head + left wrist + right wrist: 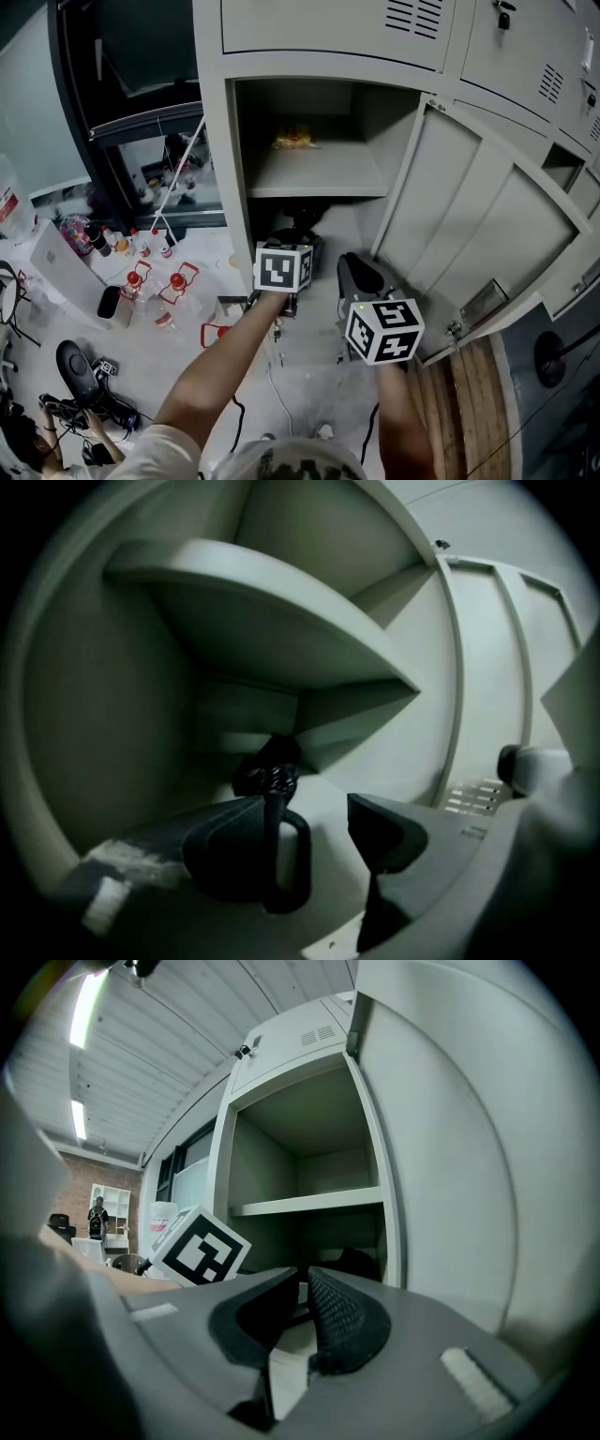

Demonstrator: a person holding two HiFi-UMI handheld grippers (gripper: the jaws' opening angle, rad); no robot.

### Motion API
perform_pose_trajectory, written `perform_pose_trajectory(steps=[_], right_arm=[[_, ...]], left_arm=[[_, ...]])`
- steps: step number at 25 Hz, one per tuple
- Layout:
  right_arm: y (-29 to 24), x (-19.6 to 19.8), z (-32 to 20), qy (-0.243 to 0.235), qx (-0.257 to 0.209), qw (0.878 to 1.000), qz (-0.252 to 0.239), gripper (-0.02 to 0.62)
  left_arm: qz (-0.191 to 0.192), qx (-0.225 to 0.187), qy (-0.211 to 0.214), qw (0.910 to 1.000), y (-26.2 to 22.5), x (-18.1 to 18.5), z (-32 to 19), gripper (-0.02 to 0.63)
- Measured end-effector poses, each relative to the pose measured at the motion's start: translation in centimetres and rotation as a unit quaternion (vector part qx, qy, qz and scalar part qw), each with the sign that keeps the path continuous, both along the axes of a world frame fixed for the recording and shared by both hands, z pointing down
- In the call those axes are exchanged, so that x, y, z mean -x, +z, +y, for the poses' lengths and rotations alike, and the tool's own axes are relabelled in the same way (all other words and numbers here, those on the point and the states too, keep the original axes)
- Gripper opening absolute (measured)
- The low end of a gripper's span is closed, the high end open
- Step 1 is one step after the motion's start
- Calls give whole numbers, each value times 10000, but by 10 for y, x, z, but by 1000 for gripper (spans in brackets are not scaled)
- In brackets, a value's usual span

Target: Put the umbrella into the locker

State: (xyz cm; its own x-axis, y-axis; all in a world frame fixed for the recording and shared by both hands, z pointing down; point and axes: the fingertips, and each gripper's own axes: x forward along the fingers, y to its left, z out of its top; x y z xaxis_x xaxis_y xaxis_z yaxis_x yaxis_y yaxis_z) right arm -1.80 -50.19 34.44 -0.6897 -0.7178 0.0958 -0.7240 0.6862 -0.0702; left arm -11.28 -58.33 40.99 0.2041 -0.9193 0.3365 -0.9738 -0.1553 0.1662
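Observation:
A folded black umbrella lies on the floor of the locker's lower compartment, under the shelf. My left gripper reaches into that compartment and is open. The umbrella's strap loop hangs beside the left finger, and no pad presses on it. In the head view the left gripper's marker cube sits at the locker mouth, just in front of the umbrella. My right gripper is shut and empty, held outside by the open door.
A yellow packet lies on the upper shelf. The open locker door swings out to the right. Bottles, a white box and cables clutter the floor on the left. More closed lockers stand above and to the right.

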Motion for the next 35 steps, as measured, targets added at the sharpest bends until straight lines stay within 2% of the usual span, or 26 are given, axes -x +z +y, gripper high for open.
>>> perform_pose_trajectory(steps=[9,15,19,27,29,35], right_arm=[[-6,4,11,127,-1,9999,-34,17],[-10,3,19,263,-9,9997,-8,17],[-14,3,26,373,-28,9993,-41,17],[-14,4,44,619,-113,9980,-58,-2],[-13,4,48,669,-118,9977,-21,-2],[-8,8,59,797,-69,9968,84,-2]], left_arm=[[-242,-785,491,9954,-51,-14,37,279],[-621,-1142,789,9884,-75,-12,65,268],[-679,-1231,928,9857,-81,-4,86,232],[-770,-1300,1071,9827,-80,22,125,110],[-666,-1304,1026,9839,-76,29,133,105],[-471,-1291,944,9860,-69,45,148,9]])
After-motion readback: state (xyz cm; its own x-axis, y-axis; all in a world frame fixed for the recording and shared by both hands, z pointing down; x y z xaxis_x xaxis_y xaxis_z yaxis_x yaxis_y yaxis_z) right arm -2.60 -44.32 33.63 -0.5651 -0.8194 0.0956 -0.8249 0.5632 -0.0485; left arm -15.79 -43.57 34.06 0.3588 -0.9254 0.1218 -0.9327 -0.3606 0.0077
